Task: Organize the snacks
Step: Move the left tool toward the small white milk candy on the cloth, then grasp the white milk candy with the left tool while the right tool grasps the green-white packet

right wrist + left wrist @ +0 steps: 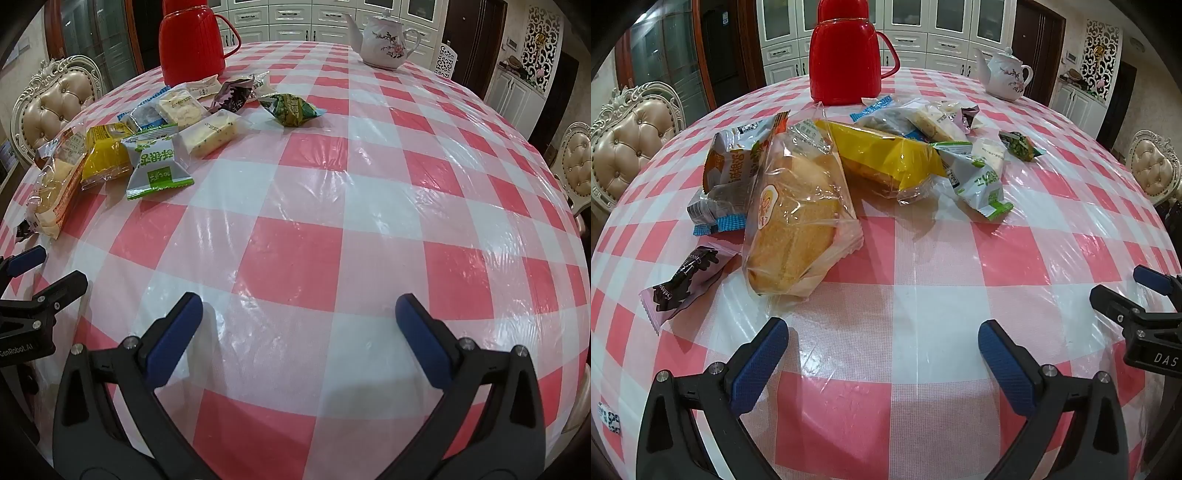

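A table (923, 258) under a pink-and-white checked cloth with a clear plastic cover fills both views. On it, at the far edge, stands a red thermos jug (844, 55), the landmark here. To the right of the jug, well apart along the same far edge, sits a white teapot (1004, 75) with a painted blossom branch.

The snacks lie in a loose heap just in front of the jug. Nearest the viewer and to the jug's left is a bread loaf in clear wrap (796, 221), the largest item. A yellow packet (886, 155) lies straight in front of the jug, touching the loaf's upper end. Left of the loaf is an orange-and-silver bag (733, 166). A green-and-white pouch (979, 181) rests against the yellow packet's right end. A pink wrapper with dark print (683, 280) lies farthest from the jug, beside the loaf's lower left. A small green sachet (1019, 146) lies apart, to the heap's right.

The left gripper (882, 336) hangs over bare cloth in front of the loaf, its blue pads (757, 365) spread wide with nothing between them. The right gripper (299, 314) hangs over bare cloth well right of the heap, jaws likewise spread and empty.
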`<action>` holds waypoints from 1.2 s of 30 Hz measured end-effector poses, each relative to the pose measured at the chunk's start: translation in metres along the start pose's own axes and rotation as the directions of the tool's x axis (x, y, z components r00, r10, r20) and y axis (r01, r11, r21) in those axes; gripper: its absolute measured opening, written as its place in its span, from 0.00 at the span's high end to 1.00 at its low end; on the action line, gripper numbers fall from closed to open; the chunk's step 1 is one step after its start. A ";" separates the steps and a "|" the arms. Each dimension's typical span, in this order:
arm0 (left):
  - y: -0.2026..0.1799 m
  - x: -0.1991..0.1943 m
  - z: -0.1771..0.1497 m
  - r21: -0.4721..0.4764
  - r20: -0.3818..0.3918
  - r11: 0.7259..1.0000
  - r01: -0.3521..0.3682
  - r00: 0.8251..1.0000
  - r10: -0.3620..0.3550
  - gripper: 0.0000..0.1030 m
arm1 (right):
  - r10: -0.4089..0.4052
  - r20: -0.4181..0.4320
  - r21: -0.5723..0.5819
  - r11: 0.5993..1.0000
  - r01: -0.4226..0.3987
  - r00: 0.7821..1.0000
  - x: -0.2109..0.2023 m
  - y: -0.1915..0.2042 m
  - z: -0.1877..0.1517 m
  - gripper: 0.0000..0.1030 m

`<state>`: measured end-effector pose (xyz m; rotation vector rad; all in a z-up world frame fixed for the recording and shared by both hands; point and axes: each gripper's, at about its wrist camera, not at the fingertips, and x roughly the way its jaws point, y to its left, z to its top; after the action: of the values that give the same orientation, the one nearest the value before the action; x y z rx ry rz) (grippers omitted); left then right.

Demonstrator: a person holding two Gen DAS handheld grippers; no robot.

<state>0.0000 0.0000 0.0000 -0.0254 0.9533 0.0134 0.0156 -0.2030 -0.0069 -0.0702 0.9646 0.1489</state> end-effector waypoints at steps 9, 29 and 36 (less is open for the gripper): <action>0.000 0.000 0.000 0.000 0.000 1.000 0.000 1.000 0.000 0.00 | 0.000 0.001 0.001 1.000 0.000 1.000 0.000 -0.002 0.000 0.00; 0.177 -0.122 -0.140 -0.262 0.132 0.957 -0.127 0.977 0.165 0.08 | 0.000 0.001 0.001 1.000 0.000 1.000 0.000 -0.001 0.001 0.00; 0.227 -0.099 -0.118 -0.174 0.099 0.979 -0.110 0.987 0.129 0.49 | 0.001 0.001 0.001 1.000 -0.001 1.000 0.000 0.000 0.001 0.00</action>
<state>-0.1588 0.2237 0.0085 -0.1215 0.8401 0.2046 0.0163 -0.2034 -0.0068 -0.0685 0.9639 0.1491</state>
